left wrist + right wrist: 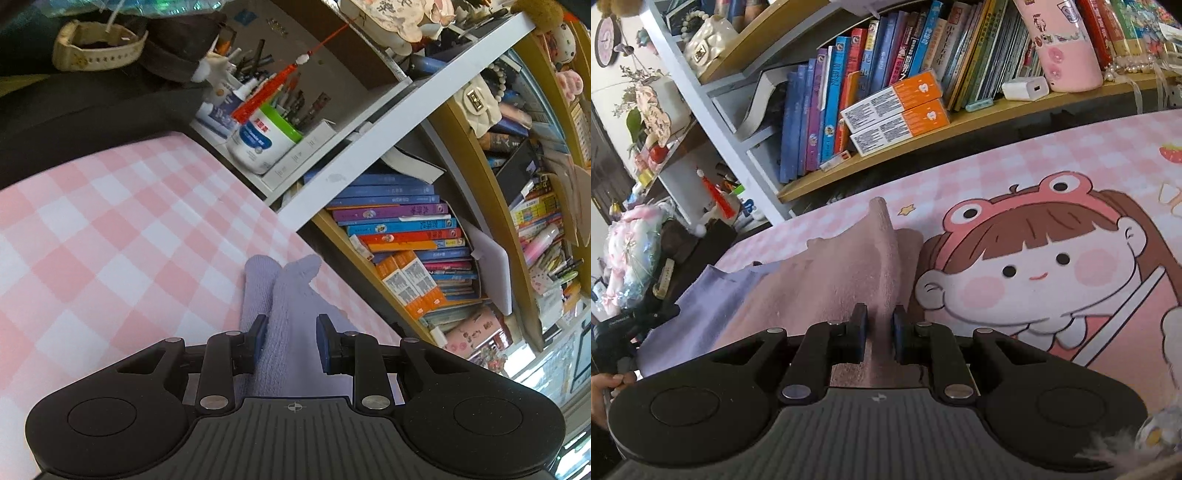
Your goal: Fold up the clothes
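Cloth [820, 295], soft, light and floppy, lies on the pink worktop [110, 229]; each hand-held gripper, left [291, 343] and right [879, 332], pinches a raised edge, sensibly near corners.

We see both views in bright, even daylight, with colours well saturated. In the left wrist view the light comes strongest from the lower right, where a pale patch [546, 369] is washed out to near white; the upper left corner sits dim, almost black. The checked mat [110, 229] shows soft sheen but no hard shadows. Fisheye bending is heavy: the white shelf edge [388, 122] and wooden shelf board [923, 133] curve as bows (most strongly toward the frame edges). In the right wrist view the lower right corner is smeared and out of focus, and the book spines [827, 110] stay fairly sharp.
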The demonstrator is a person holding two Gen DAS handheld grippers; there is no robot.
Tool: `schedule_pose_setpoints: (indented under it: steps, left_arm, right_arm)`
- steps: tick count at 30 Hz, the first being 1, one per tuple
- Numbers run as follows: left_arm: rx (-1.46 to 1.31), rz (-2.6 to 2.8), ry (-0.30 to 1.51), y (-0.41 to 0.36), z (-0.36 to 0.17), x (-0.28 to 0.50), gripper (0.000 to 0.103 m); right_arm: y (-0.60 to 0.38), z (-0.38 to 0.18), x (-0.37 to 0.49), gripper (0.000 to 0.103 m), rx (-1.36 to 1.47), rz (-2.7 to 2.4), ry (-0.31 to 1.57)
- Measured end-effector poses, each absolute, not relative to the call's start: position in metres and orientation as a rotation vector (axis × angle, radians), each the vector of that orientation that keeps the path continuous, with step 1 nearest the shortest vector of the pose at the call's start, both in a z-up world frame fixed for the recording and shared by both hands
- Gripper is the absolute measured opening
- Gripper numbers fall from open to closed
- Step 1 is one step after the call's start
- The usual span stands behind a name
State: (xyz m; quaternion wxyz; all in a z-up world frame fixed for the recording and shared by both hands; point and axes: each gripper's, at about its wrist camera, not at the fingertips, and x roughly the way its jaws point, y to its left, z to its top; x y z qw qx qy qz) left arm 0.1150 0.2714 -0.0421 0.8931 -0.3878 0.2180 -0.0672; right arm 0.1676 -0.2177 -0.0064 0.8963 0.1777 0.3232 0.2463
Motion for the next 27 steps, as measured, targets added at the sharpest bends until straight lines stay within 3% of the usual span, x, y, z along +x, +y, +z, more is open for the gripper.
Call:
schedule_pose_setpoints:
  steps: [9, 11, 14, 16, 20, 24, 27]
  left_arm:
    - [-0.706, -0.108, 0.454, 0.263, -0.039, 0.112, 0.031]
    - [-0.666, -0.092, 0.453, 0.259, -0.037, 0.112, 0.039]
    - [-0.622, -0.069, 0.446, 0.254, -0.033, 0.11, 0.051]
    - [-0.599, -0.04, 0.422, 0.253, -0.03, 0.104, 0.055]
    - [-0.607, 0.014, 0.315, 0.258, -0.021, 0.08, 0.058]
    - [-0.665, 0.02, 0.256, 0.263, -0.02, 0.058, 0.065]
    - [-0.635, 0.045, 0.283, 0.256, -0.017, 0.048, 0.071]
  right_arm:
    - [-0.215, -0.006, 0.161, 0.023, 0.305, 0.481, 0.637]
    - [-0.213, -0.004, 0.158, 0.026, 0.278, 0.467, 0.628]
    - [-0.214, -0.003, 0.156, 0.042, 0.26, 0.432, 0.623]
    - [-0.219, -0.004, 0.157, 0.046, 0.283, 0.427, 0.622]
    - [-0.23, 0.004, 0.151, 0.068, 0.251, 0.382, 0.564]
    - [-0.243, 0.019, 0.144, 0.078, 0.217, 0.452, 0.505]
    - [-0.244, 0.019, 0.14, 0.08, 0.092, 0.496, 0.502]
